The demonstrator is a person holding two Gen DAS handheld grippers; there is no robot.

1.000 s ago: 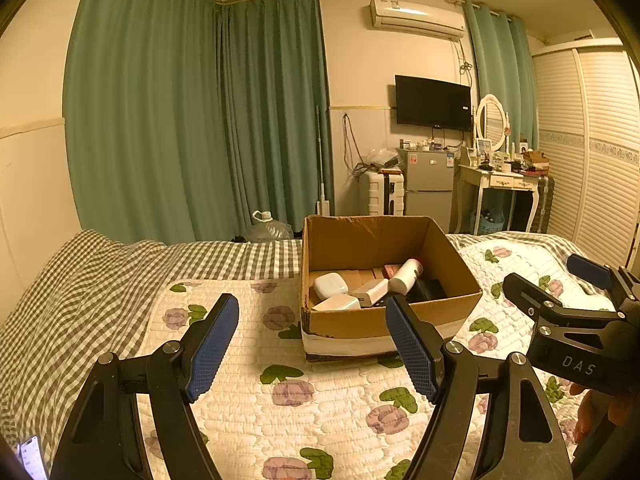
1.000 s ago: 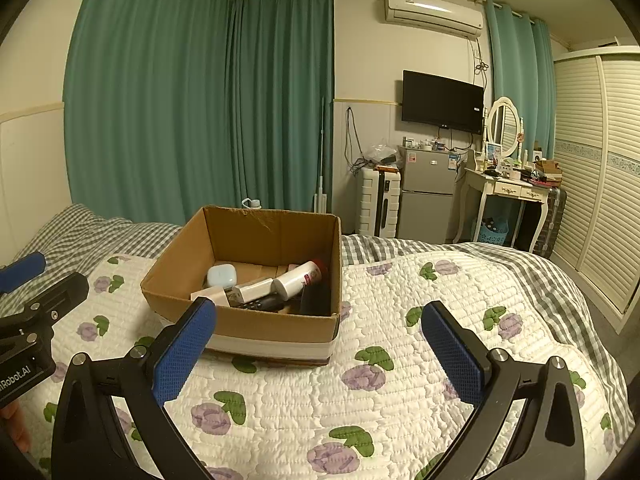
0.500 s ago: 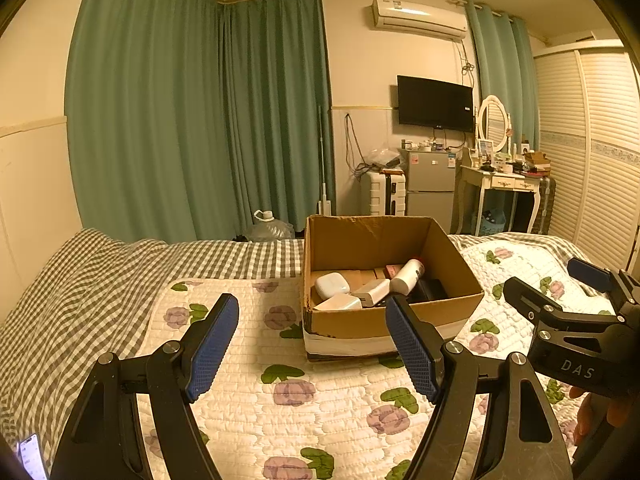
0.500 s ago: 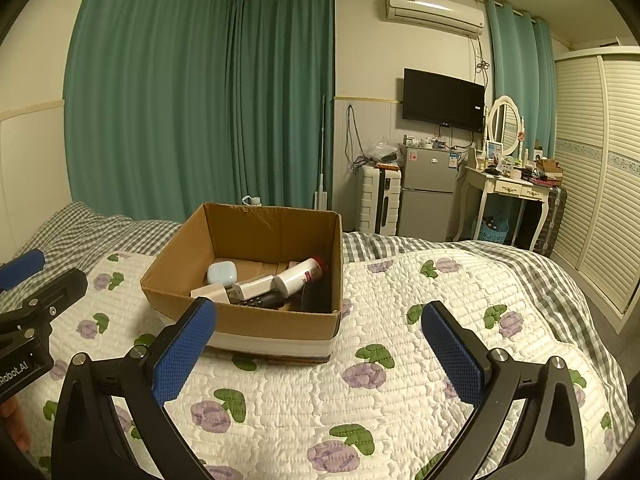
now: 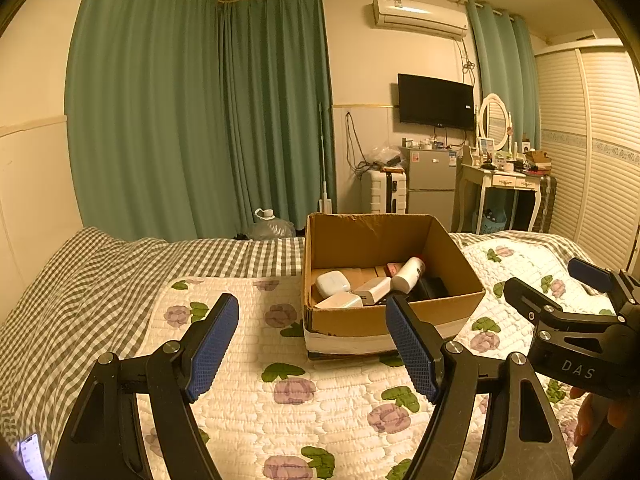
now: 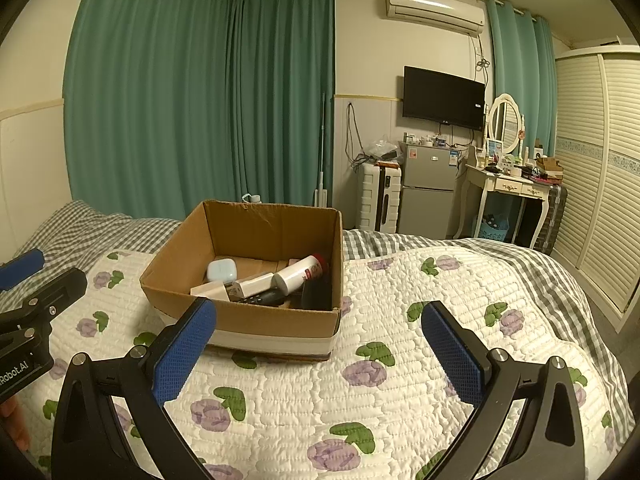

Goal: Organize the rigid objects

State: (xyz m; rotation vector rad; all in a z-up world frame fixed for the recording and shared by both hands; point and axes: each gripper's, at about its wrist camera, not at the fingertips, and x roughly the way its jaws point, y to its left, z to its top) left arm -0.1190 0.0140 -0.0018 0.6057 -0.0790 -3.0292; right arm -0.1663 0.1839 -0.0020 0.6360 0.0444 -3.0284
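Ahead, the cardboard box (image 5: 394,322) sits on the bed (image 5: 328,392), beyond both left tongs (image 5: 312,344) and right tongs (image 6: 320,354), each spread and empty.

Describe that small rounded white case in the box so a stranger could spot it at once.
On the floral quilted bed stands an open brown cardboard box. Inside, toward its back left, lies the small rounded white case. Unlike the long white bottle with a red cap beside it, it is squat and pebble-shaped.

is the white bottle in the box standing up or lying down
Lying down: the white bottle rests tilted across other items inside the cardboard box.
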